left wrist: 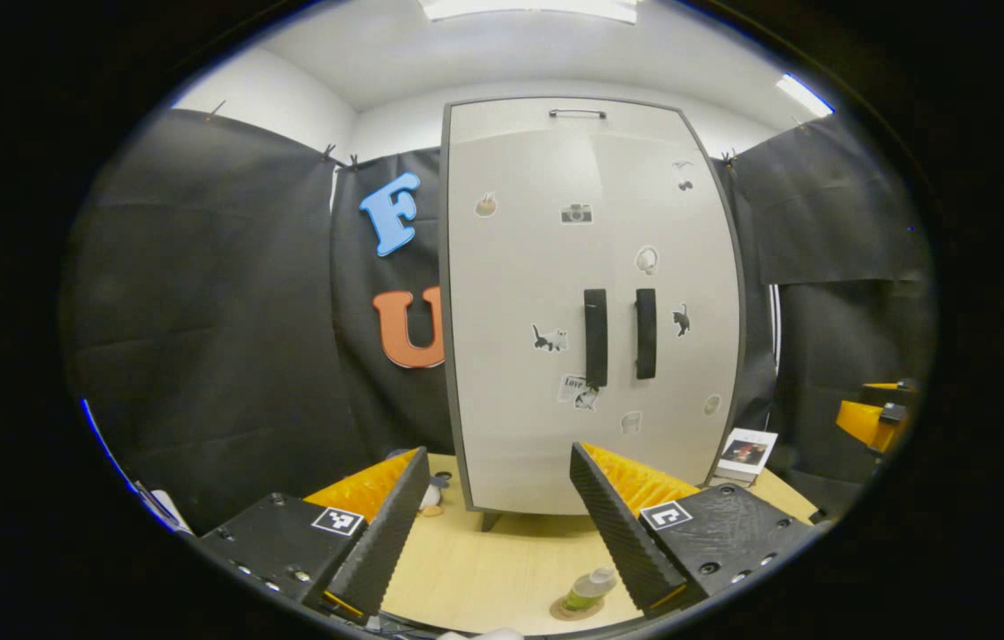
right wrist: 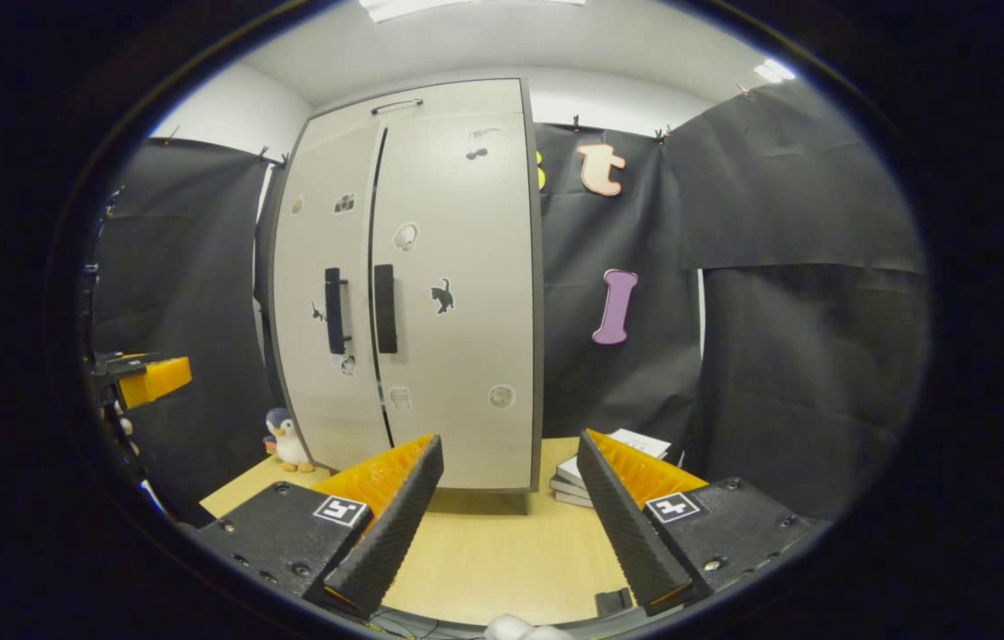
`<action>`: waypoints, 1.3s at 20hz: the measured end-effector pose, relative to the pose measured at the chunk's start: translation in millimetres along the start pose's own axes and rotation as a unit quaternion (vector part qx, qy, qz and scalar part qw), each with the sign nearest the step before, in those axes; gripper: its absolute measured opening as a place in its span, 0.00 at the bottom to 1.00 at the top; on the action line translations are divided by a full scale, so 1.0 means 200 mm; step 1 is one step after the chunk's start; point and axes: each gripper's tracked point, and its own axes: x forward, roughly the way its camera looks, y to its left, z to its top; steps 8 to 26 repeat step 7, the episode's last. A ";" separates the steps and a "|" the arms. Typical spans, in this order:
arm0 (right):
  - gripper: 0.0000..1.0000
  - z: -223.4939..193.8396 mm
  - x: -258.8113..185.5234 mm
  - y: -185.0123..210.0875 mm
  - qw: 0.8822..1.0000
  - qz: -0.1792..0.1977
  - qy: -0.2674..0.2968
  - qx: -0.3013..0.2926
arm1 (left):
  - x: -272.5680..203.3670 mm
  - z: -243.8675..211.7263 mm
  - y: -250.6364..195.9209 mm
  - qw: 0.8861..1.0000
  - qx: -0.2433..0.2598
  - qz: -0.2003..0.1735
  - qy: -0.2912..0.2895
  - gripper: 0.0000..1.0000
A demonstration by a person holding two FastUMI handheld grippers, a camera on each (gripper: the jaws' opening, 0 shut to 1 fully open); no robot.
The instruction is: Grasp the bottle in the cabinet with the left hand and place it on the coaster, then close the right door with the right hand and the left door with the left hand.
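The one cabinet stands on the counter with its two doors almost shut, a thin gap in the right gripper view wanting a flat push, while two claws, left claw and right claw, gape released, and the one bottle sits on its one coaster.

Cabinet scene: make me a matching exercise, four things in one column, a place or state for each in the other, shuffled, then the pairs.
Things:
1. bottle
2. penguin toy
3. stack of books
4. cabinet doors

Places or states:
A. on the table left of the cabinet, in the right gripper view
B. shut
C. lying tilted on the coaster
D. on the table right of the cabinet, in the right gripper view

Pairs: 1-C, 2-A, 3-D, 4-B
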 end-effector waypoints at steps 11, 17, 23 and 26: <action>0.96 -0.01 0.00 0.00 1.000 -0.001 0.003 0.000 | 0.02 -0.01 0.00 1.000 0.001 0.000 0.003 0.97; 0.96 -0.01 0.00 0.00 1.000 -0.001 0.003 0.000 | 0.02 -0.01 0.00 1.000 0.001 0.000 0.003 0.97; 0.96 -0.01 0.00 0.00 1.000 -0.001 0.003 0.000 | 0.02 -0.01 0.00 1.000 0.001 0.000 0.003 0.97; 0.96 -0.01 0.00 0.00 1.000 -0.001 0.003 0.000 | 0.02 -0.01 0.00 1.000 0.001 0.000 0.003 0.97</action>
